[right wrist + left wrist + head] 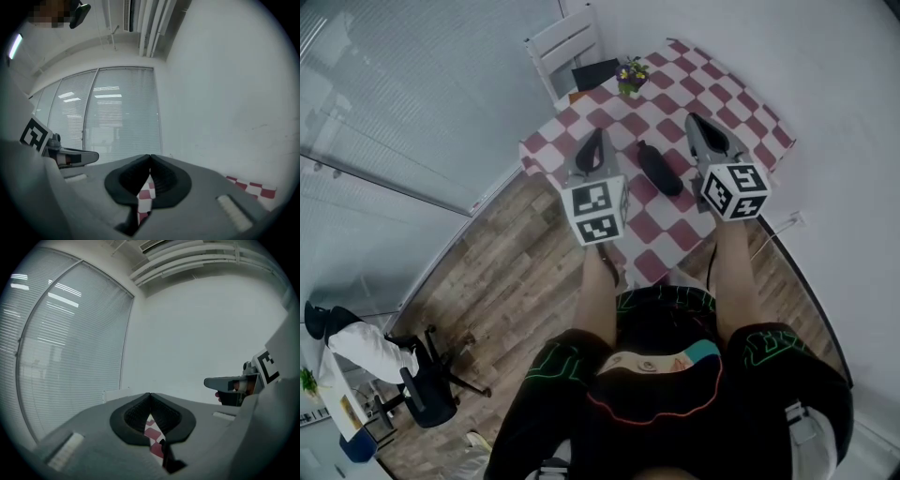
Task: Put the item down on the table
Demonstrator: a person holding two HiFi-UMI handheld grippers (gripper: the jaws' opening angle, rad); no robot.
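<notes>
Item (659, 167) lies flat on the table (741, 122), a dark, long thing (just what it is I cannot tell) resting on the red and white checked cloth. It sits between the two grippers as seen from the head view, and neither one touches it.

The left gripper (596, 134) is held over the near left part of the table, to the left of the item. In its own view the jaws meet at the tips with nothing between them, and only a strip of the checked cloth (152, 432) shows through the gap below the tips.

The right gripper (692, 118) is held over the table to the right of the item, its marker cube toward the person. Its jaws are also pressed together and empty, with checked squares showing behind them.

At the far end of the table stands a small pot of flowers (630, 75), and just beside it lies a flat dark thing (595, 72). A white chair (567, 47) stands behind that end.

The person's bare legs (598, 300) and black shorts (666, 375) fill the lower part of the head view, above a wooden floor (487, 281). An office chair (422, 380) with something white draped on it stands at the lower left. Window blinds (412, 94) cover the left side.
</notes>
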